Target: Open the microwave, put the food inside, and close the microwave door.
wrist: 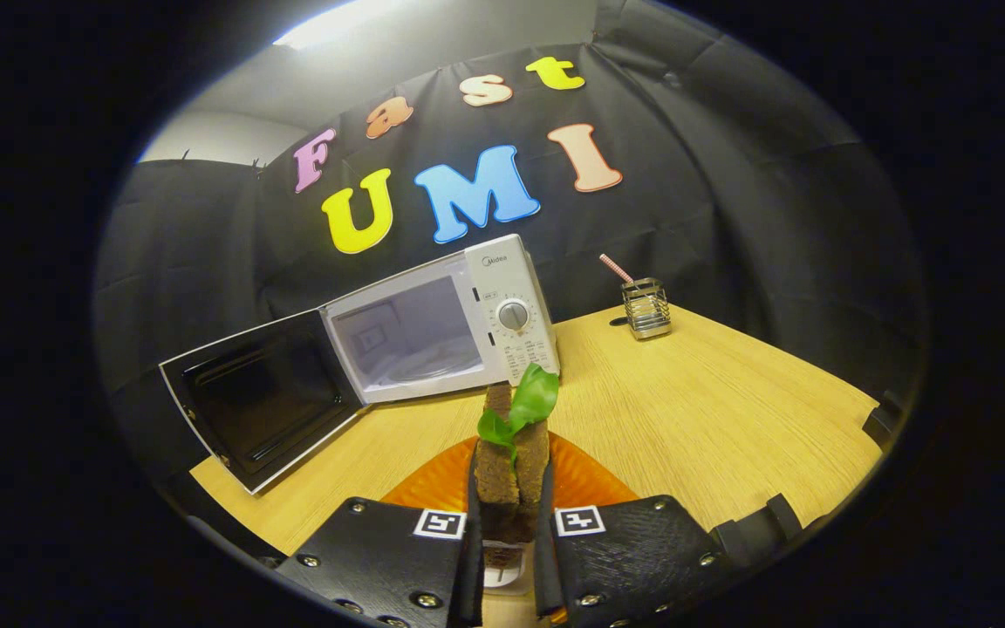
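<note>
A white microwave (502, 305) stands on the wooden table (712, 410) beyond my fingers, its door (258, 397) swung wide open to the left and its lit cavity (411, 336) showing a glass turntable. My gripper (509, 506) is shut on the food (511, 462), a brown sandwich-like stack with green leaves (524, 406) sticking up from it. Both fingers press its sides. Under the food lies an orange plate (433, 484).
A small wire holder (647, 307) with a striped straw stands at the back of the table, right of the microwave. Black cloth walls close in the booth behind and to both sides. The open door juts out over the table's left edge.
</note>
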Demonstrator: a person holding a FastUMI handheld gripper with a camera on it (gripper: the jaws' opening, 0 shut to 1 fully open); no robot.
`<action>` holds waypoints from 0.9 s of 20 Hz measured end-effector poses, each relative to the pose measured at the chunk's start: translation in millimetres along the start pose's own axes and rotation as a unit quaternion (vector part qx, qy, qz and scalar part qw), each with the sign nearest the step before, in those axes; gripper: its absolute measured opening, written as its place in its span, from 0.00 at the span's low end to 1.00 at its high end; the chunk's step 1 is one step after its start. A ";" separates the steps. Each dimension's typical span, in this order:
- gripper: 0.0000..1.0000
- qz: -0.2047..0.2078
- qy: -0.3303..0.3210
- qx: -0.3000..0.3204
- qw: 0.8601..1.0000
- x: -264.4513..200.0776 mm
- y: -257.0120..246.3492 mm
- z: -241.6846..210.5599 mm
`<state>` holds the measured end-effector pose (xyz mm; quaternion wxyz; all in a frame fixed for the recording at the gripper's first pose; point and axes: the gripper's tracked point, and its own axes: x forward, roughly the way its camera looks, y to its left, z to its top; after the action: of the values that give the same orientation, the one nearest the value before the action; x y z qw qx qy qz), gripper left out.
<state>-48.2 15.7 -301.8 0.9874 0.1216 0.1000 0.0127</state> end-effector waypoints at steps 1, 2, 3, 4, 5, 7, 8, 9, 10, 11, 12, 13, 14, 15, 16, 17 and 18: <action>0.23 0.002 -0.004 -0.002 1.000 -2.0 2.7 4.7; 0.23 0.005 -0.009 0.002 1.000 -4.0 5.5 10.8; 0.23 0.008 -0.015 0.006 1.000 -5.8 7.3 17.2; 0.23 0.009 -0.022 0.006 1.000 -5.1 10.1 24.3; 0.23 0.009 -0.031 0.002 0.999 -5.3 12.2 31.0; 0.23 0.013 -0.046 -0.013 0.999 0.7 19.5 46.7; 0.23 0.016 -0.053 -0.015 0.998 4.5 24.7 54.7; 0.23 0.024 -0.060 -0.013 0.998 8.8 31.1 61.6; 0.22 0.033 -0.065 -0.008 0.997 14.8 39.5 68.1; 0.23 0.043 -0.067 0.000 0.997 22.2 47.8 73.0; 0.23 0.053 -0.069 0.014 0.996 30.4 56.3 78.1; 0.22 0.062 -0.069 0.029 0.995 38.1 63.7 81.7; 0.22 0.069 -0.069 0.045 0.994 46.5 71.2 85.3; 0.23 0.074 -0.068 0.060 0.993 56.4 77.0 87.5; 0.23 0.077 -0.068 0.073 0.992 65.4 82.2 89.9; 0.23 0.075 -0.072 0.082 0.991 73.4 84.5 92.3; 0.23 0.074 -0.075 0.092 0.990 81.5 87.4 93.6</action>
<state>50.3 82.3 -207.5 0.9731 0.2195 0.0174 0.0674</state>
